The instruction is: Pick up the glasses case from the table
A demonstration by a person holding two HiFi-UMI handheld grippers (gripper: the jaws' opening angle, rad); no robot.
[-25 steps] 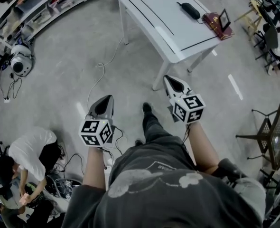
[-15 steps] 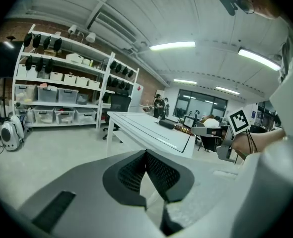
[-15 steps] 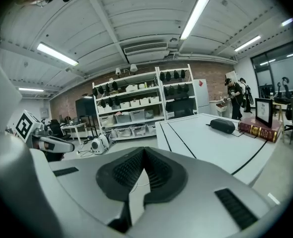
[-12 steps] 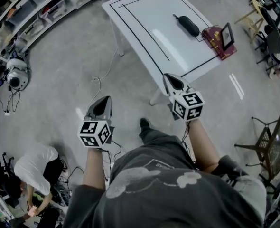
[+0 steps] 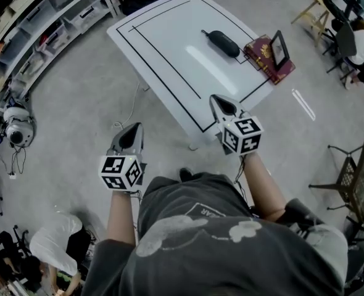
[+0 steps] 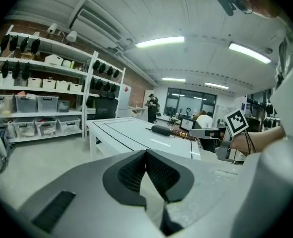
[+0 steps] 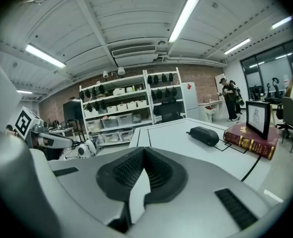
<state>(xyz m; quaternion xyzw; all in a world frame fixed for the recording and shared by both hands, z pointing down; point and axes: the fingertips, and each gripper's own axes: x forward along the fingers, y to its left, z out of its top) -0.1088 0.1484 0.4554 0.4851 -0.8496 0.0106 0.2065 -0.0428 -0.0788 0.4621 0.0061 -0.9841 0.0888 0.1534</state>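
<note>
The black oblong glasses case (image 5: 224, 42) lies on the far part of the white table (image 5: 163, 48), close to a red book. It also shows in the left gripper view as the case (image 6: 161, 130) and in the right gripper view as the case (image 7: 204, 135). My left gripper (image 5: 134, 128) is over the floor, short of the table, shut and empty; its jaws (image 6: 145, 152) meet at the tip. My right gripper (image 5: 218, 98) hangs at the table's near edge, well short of the case, with its jaws (image 7: 144, 150) closed on nothing.
A red book (image 5: 265, 60) with a small picture frame (image 5: 279, 48) on it lies right of the case. Black lines mark the tabletop. Storage shelves (image 5: 40, 23) stand at the left. A person (image 5: 58, 245) crouches at the lower left, and chairs (image 5: 355, 177) stand at the right.
The table has drawn nearer and now fills more of the head view. Both grippers have advanced towards it; the right one has reached its near edge. Both stay shut.
</note>
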